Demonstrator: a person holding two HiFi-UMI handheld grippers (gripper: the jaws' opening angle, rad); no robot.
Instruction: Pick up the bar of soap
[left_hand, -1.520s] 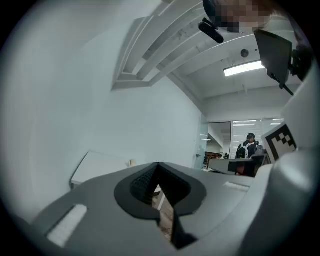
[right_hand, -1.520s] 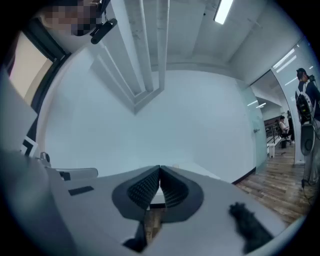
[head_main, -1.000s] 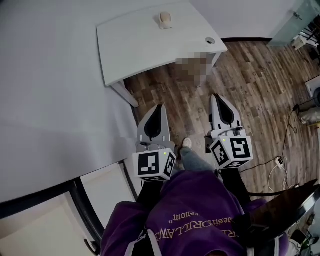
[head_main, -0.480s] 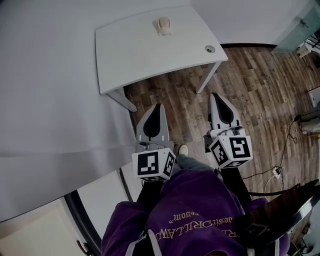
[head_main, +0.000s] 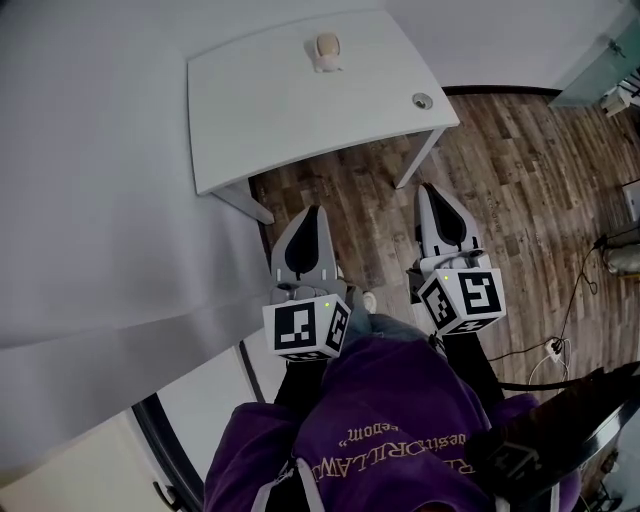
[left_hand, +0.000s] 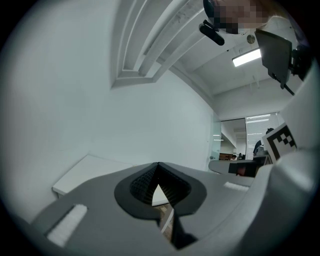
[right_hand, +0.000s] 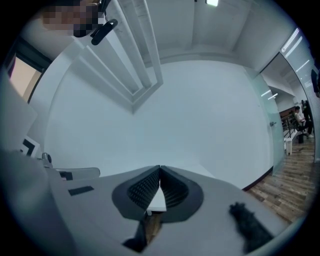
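Observation:
A beige bar of soap (head_main: 327, 46) lies in a small white dish near the far edge of a white table (head_main: 280, 110). Both grippers hover over the wooden floor, short of the table's near edge. My left gripper (head_main: 311, 214) is shut with its tips meeting and nothing between them. My right gripper (head_main: 430, 190) is also shut and empty. In the left gripper view the left gripper (left_hand: 158, 164) points at the table (left_hand: 85, 172). The right gripper (right_hand: 159, 167) shows tips touching in the right gripper view. The soap is hidden in both gripper views.
A round grommet (head_main: 422, 100) sits at the table's right corner. A white wall (head_main: 90, 200) runs along the left. Cables and a power strip (head_main: 555, 325) lie on the wooden floor (head_main: 520, 190) at the right. The person's shoe (head_main: 369, 299) shows between the grippers.
The view has drifted slightly, so the table sits a little lower and closer. Both grippers stay shut, side by side, in almost the same place.

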